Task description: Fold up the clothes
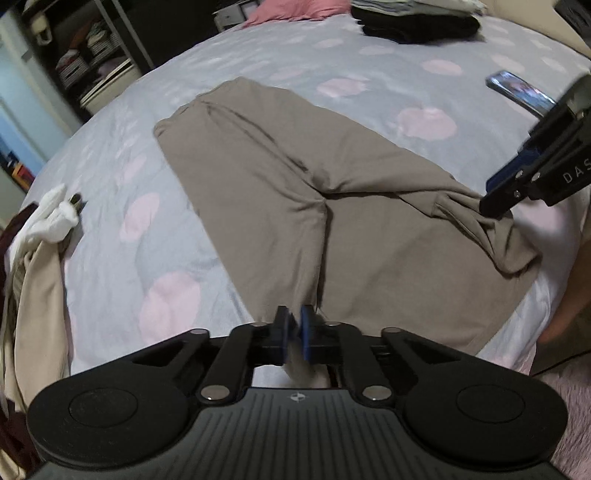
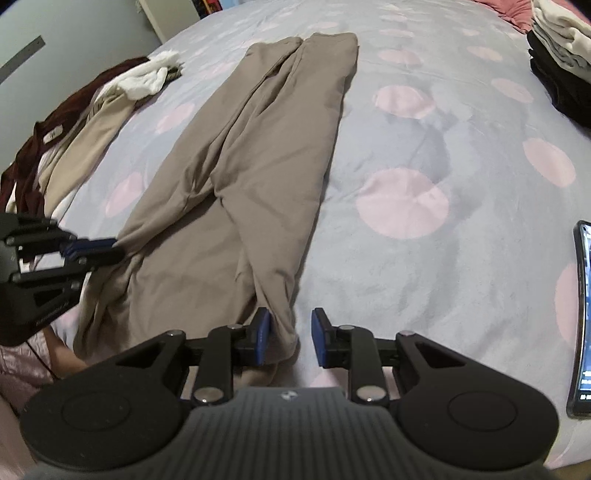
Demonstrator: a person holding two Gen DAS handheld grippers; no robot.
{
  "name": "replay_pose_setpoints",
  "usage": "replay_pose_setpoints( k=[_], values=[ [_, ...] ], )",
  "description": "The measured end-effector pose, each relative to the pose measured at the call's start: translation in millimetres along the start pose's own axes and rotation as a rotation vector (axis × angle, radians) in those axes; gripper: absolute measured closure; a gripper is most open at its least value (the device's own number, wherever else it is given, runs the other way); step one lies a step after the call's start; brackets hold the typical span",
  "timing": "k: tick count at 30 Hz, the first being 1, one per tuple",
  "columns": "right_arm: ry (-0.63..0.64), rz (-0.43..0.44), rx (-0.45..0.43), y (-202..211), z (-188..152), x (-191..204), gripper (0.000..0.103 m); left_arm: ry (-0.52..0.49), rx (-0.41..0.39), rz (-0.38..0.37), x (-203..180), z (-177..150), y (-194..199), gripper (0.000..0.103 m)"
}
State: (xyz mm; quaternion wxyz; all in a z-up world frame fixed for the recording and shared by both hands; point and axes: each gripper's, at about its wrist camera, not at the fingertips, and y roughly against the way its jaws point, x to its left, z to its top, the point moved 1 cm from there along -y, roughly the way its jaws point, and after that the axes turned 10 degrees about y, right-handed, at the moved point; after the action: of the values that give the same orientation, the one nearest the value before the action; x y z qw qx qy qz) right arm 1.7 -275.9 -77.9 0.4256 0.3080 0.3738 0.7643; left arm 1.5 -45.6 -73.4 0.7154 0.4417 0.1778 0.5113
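Observation:
Taupe trousers (image 1: pixel 280 177) (image 2: pixel 258 147) lie flat on the bed, legs pointing away and the waist end nearest me. My left gripper (image 1: pixel 294 325) (image 2: pixel 118 249) is shut on the waist's left corner, and creases run out from its tips. My right gripper (image 2: pixel 290 332) (image 1: pixel 487 208) stands at the waist's right corner. Its jaws are partly apart around a bunched fold. The cloth touches the left pad, and a gap shows before the right pad (image 2: pixel 319 334).
The bed cover (image 2: pixel 424 129) is grey-blue with pink dots. Unfolded clothes (image 2: pixel 74 125) (image 1: pixel 33 266) are heaped at the left. A folded stack (image 1: pixel 417 18) (image 2: pixel 561 48) sits at the far right. A phone (image 1: pixel 517 92) (image 2: pixel 583 314) lies right of the trousers.

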Motion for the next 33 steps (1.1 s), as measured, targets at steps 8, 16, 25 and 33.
replay_pose_setpoints(
  k=[8, 16, 25, 33],
  values=[
    [0.020, -0.015, 0.011, -1, 9, 0, 0.075, 0.007, 0.007, 0.004, 2, -5, 1, 0.101],
    [0.047, -0.027, 0.007, 5, 5, -1, 0.075, -0.017, -0.065, -0.032, -11, -1, 13, 0.101],
    [0.171, -0.020, 0.081, -3, -7, 19, 0.094, -0.003, -0.026, -0.048, -12, 2, 4, 0.101],
    [0.238, -0.019, 0.124, 7, -8, 24, 0.093, 0.048, -0.007, -0.066, -4, 3, 2, 0.101]
  ],
)
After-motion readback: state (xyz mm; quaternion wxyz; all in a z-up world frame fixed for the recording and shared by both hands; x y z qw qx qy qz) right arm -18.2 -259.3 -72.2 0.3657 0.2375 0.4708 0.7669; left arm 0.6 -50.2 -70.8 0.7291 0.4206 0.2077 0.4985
